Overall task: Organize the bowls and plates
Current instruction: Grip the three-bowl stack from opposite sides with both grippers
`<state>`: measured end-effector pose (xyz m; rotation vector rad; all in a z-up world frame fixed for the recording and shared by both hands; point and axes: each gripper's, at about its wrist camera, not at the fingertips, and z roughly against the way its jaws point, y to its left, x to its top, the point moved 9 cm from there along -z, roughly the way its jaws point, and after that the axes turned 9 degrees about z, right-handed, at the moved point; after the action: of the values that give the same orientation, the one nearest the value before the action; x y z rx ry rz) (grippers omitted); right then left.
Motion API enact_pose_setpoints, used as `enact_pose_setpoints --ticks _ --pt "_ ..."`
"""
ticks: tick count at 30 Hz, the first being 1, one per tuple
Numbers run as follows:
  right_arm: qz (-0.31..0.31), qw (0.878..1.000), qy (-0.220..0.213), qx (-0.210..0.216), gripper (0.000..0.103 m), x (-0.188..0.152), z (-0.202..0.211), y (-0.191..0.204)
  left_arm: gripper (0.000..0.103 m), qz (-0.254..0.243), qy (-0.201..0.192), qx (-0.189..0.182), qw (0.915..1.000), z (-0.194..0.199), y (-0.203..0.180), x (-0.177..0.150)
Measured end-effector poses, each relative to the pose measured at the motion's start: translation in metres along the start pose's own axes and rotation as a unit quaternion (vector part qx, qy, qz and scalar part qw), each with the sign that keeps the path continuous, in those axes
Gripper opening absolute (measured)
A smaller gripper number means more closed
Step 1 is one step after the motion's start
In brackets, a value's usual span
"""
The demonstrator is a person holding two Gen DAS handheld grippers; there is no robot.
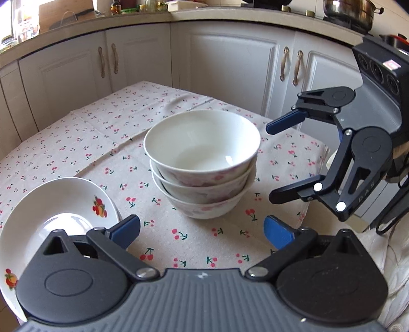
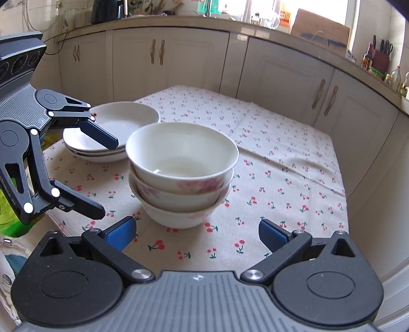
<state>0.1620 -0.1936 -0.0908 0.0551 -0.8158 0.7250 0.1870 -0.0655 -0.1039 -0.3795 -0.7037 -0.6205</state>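
Three white bowls with pink flowers are nested in a stack (image 1: 203, 166) (image 2: 182, 173) in the middle of the cherry-print tablecloth (image 1: 107, 143) (image 2: 281, 158). A stack of white plates with a fruit print (image 1: 61, 219) (image 2: 112, 132) lies to its left. My left gripper (image 1: 202, 232) (image 2: 110, 178) is open and empty, near the bowls on their near left side. My right gripper (image 2: 196, 233) (image 1: 268, 163) is open and empty too, just right of the bowl stack. Neither gripper touches the bowls.
White cabinet doors (image 1: 230, 66) run behind the table under a counter. A steel pot (image 1: 350, 12) stands on the counter at the right. A green bottle (image 2: 7, 214) is at the table's left edge. The far half of the cloth holds nothing.
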Motion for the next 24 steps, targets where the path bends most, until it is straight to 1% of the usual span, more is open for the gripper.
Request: enact_pose_setpoints --ticks 2,9,14,18,24 --pt "-0.001 1.0 0.003 0.005 0.103 -0.001 -0.004 0.0 0.102 -0.006 0.011 -0.003 0.9999 -0.006 0.001 0.001" --pt "0.013 0.999 0.014 0.028 0.103 -0.002 -0.02 -0.002 0.102 -0.031 0.028 -0.02 0.9989 -0.021 0.003 0.005" --pt "0.027 0.999 0.031 0.034 0.103 -0.004 -0.032 -0.004 0.102 -0.047 0.048 -0.038 0.997 -0.031 0.003 0.006" --pt "0.034 0.998 0.034 0.046 0.103 -0.001 -0.037 -0.007 0.102 -0.057 0.054 -0.048 0.9957 -0.037 0.005 0.009" --pt "0.063 0.995 0.04 0.065 0.103 0.003 -0.043 -0.009 0.102 -0.074 0.062 -0.055 0.9938 -0.047 0.011 0.014"
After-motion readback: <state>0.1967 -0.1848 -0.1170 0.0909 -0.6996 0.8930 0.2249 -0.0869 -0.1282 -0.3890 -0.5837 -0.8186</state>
